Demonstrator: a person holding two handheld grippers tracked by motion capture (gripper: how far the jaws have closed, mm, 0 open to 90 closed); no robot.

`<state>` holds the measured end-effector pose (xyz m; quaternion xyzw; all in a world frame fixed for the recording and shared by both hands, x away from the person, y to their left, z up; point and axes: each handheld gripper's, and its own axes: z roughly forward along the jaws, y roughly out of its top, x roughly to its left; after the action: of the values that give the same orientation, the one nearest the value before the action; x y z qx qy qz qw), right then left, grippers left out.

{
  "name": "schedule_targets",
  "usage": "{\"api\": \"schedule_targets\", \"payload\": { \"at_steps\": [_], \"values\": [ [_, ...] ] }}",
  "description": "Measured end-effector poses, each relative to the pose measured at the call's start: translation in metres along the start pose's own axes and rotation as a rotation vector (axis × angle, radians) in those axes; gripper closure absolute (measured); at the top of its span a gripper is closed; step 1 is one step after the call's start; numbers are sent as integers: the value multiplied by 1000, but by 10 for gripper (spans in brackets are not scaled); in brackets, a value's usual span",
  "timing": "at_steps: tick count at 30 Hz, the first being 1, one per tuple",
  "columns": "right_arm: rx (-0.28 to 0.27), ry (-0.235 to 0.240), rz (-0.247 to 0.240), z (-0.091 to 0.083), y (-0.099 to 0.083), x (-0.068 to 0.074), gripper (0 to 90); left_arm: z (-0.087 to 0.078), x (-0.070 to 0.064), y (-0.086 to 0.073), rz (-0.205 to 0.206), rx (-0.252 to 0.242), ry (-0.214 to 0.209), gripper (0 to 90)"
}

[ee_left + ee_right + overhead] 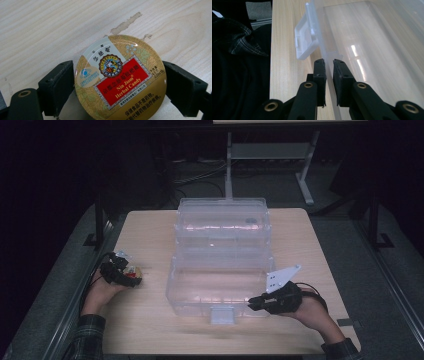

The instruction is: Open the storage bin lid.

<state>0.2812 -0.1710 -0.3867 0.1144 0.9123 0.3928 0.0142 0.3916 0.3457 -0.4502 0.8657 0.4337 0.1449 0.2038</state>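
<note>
2 claws | left claw (120, 82) clamps candy tin (120, 80) | right claw (329, 66) pinches clear box (220, 265) wall

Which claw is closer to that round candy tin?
The left claw: its jaws sit on both sides of the candy tin. The right claw is across the table, pinching the front wall of the clear plastic box.

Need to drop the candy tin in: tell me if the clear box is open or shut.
Open. The clear box has its lid swung back, and its latch hangs free at the front wall.
</note>
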Motion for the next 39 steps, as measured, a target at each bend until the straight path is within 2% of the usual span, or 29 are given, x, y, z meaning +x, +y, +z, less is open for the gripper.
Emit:
{"api": "schedule_targets", "payload": {
  "at_steps": [7, 21, 27, 32, 39],
  "values": [
    [0, 0, 0, 0, 0, 0, 806, -1, 0, 0, -2, -10, -14, 192],
    [0, 0, 1, 0, 0, 0, 806, -1, -1, -1, 4, -10, -17, 200],
    [1, 1, 3, 0, 0, 0, 806, -2, 0, -1, -3, -13, -37, 200],
    [0, 0, 1, 0, 0, 0, 806, -6, -1, 0, -6, -14, -47, 200],
    [1, 1, 4, 0, 0, 0, 806, -19, -3, 0, -24, -44, -70, 200]
  ]
}}
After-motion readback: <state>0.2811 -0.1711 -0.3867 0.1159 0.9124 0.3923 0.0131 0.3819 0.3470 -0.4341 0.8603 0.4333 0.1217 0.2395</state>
